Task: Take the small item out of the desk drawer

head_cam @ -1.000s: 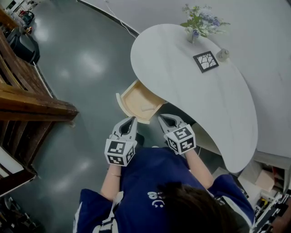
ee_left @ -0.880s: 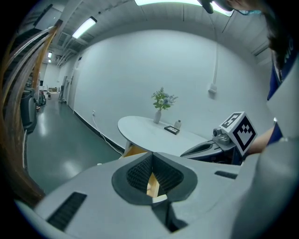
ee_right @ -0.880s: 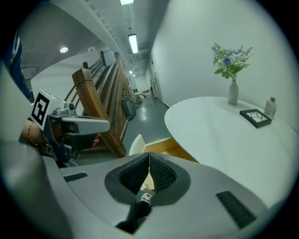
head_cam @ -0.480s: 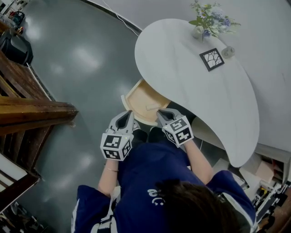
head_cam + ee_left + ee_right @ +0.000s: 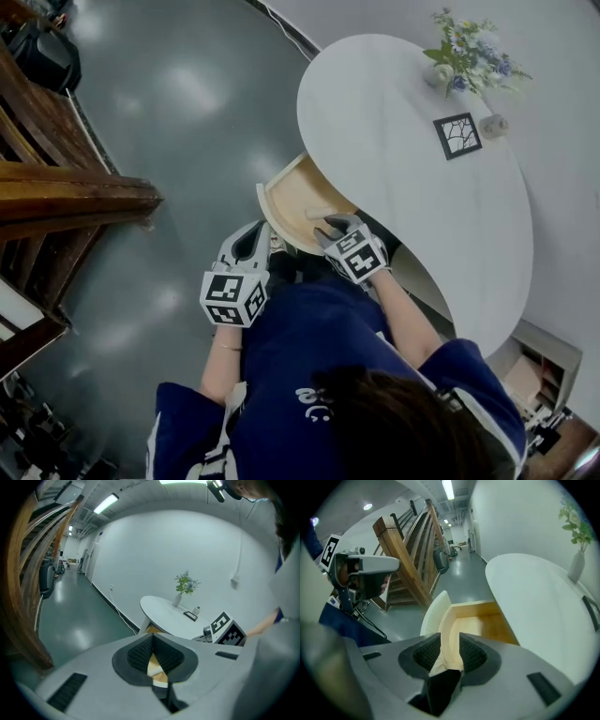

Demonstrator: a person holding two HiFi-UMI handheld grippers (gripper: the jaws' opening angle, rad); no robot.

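The pale wooden drawer [image 5: 273,201] stands pulled out from under the white oval table [image 5: 403,159]. A small pale block [image 5: 319,212] lies on its floor near the table edge. My right gripper [image 5: 330,225] is at the drawer's near rim, close to the block; its jaws are opening and nothing is pressed between them. In the right gripper view the gripper [image 5: 450,637] looks along the drawer's [image 5: 480,623] front wall, and the block is not seen. My left gripper [image 5: 260,231] hangs left of the drawer, shut and empty; its tips [image 5: 151,638] meet.
On the table's far end stand a vase of flowers [image 5: 464,61], a dark framed square [image 5: 457,136] and a small jar [image 5: 495,124]. A wooden staircase [image 5: 66,187] runs along the left. Grey glossy floor [image 5: 187,103] lies beyond the drawer.
My right gripper has moved forward from in front of the drawer to its near rim, and its jaws have parted. The left gripper has stayed beside the drawer, shut.
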